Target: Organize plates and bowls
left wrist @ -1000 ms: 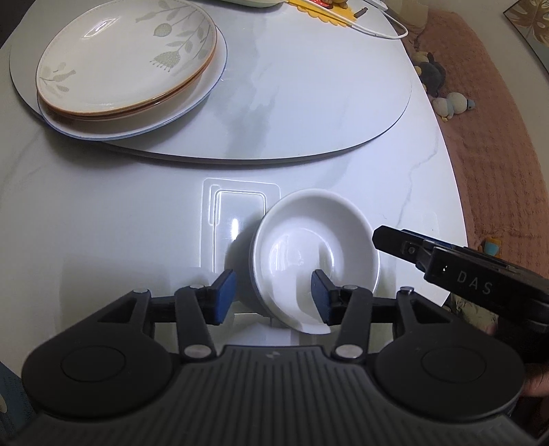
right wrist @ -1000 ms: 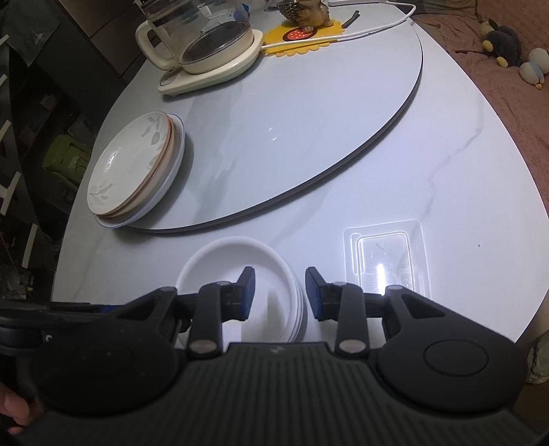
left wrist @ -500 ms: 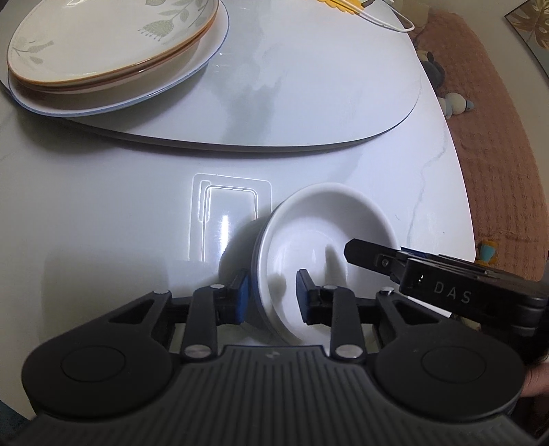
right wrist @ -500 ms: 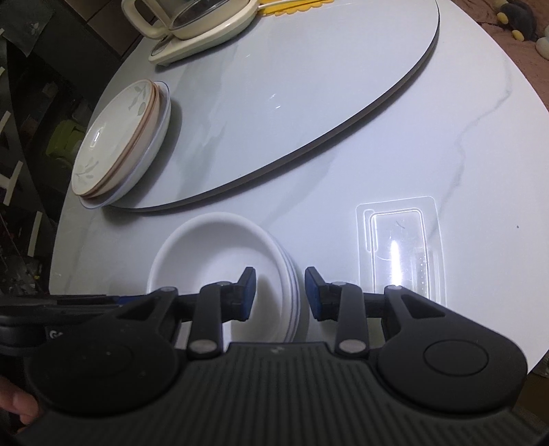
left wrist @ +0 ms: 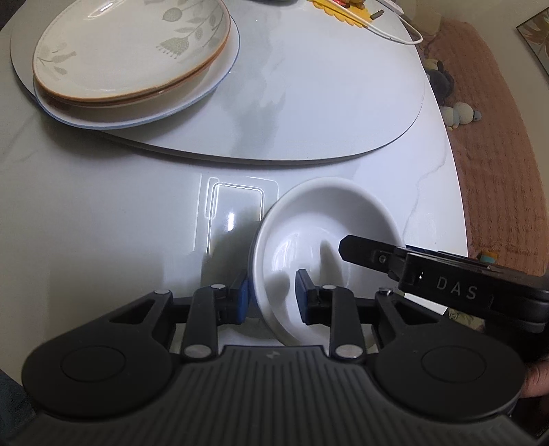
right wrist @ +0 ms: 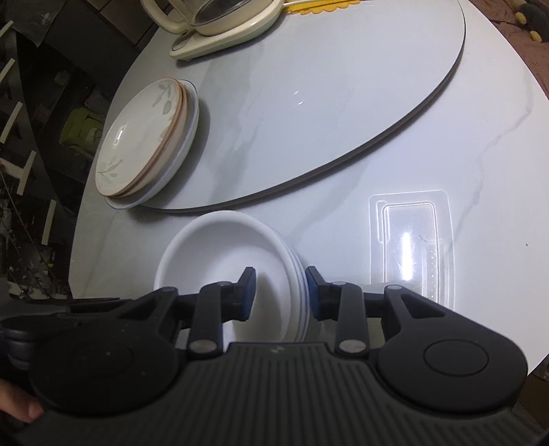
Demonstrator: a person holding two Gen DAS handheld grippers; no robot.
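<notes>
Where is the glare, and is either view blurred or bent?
Left wrist view: bright glare streak on the clear plastic tray, gripper shadow inside the white bowl, sharp focus. Right wrist view: stronger glare on that tray, dark left side, table edge bowed by fisheye.

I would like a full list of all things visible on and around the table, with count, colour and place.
white bowls: a stack, count unclear, white, near table edge, between both tongs
patterned plates: two, cream with leaf print, on the blue-rimmed plate
blue-rimmed plate: one, white, on the turntable edge
turntable: one, pale grey, table centre
clear plastic tray: one, transparent, beside the bowls
kettle: one, cream, far side
table: one, white marble
soft toys: several, on the pink seat
left tongs: shut on the bowls' rim
right tongs: shut on the rim
</notes>
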